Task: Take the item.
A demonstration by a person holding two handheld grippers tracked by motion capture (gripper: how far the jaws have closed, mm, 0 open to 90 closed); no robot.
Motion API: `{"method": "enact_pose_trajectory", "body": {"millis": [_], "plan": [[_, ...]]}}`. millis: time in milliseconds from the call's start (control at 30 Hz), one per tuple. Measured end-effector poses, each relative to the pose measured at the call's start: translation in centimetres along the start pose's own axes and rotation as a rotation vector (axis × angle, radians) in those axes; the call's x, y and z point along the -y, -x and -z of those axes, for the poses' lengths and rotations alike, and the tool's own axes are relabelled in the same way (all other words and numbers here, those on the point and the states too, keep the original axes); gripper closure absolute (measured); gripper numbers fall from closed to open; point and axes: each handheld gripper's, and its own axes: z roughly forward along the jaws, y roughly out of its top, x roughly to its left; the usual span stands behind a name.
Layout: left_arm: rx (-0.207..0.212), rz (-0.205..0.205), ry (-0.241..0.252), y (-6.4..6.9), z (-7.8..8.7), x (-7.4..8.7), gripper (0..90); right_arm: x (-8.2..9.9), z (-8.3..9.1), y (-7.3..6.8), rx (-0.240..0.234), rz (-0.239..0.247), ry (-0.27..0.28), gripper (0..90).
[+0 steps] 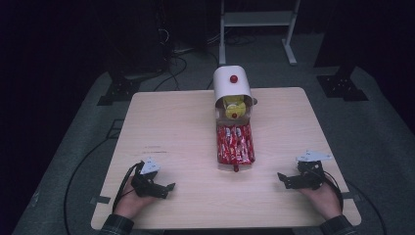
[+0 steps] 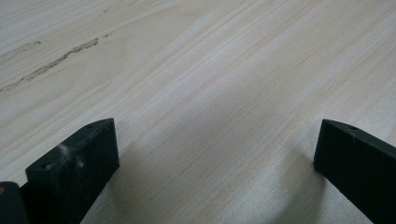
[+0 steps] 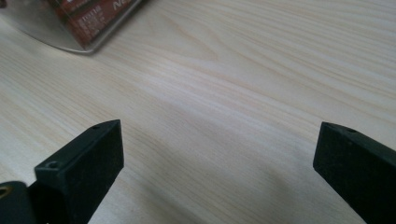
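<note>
Item 1: left gripper (image 1: 166, 187), resting low on the near-left of the counter (image 1: 161, 122), jaws standing wide apart and gripping nothing; in the left gripper view they are framing bare wood.

Item 2: right gripper (image 1: 282, 178), sitting at the near-right, jaws likewise spread wide and empty, pointing inward toward the middle.

Item 3: red snack packets (image 1: 236, 143), lying side by side on a clear tray (image 1: 234, 166) at the counter's centre, well apart from both grippers. Their long axis is running near-to-far, near ends facing the person, far ends meeting the container's mouth. A corner of the tray (image 3: 56, 39) is appearing in the right gripper view.

Item 4: white cylindrical container (image 1: 232, 85), lying at the far centre with a red knob (image 1: 234, 78) on top, its open mouth facing the person, yellow items (image 1: 234, 104) inside.

Handling note: the reach is likely starting; approaching 1 packet across its narrow width, with the jaws staying open until they straddle it, should avoid dragging its neighbours.
</note>
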Motion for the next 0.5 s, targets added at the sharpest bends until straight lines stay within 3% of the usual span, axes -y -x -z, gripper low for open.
{"method": "enact_pose_trajectory", "body": {"millis": [500], "plan": [[0.000, 0.000, 0.000, 0.00, 0.00, 0.00, 0.0, -0.90, 0.75, -0.29, -0.025, 0.006, 0.018, 1.1]]}}
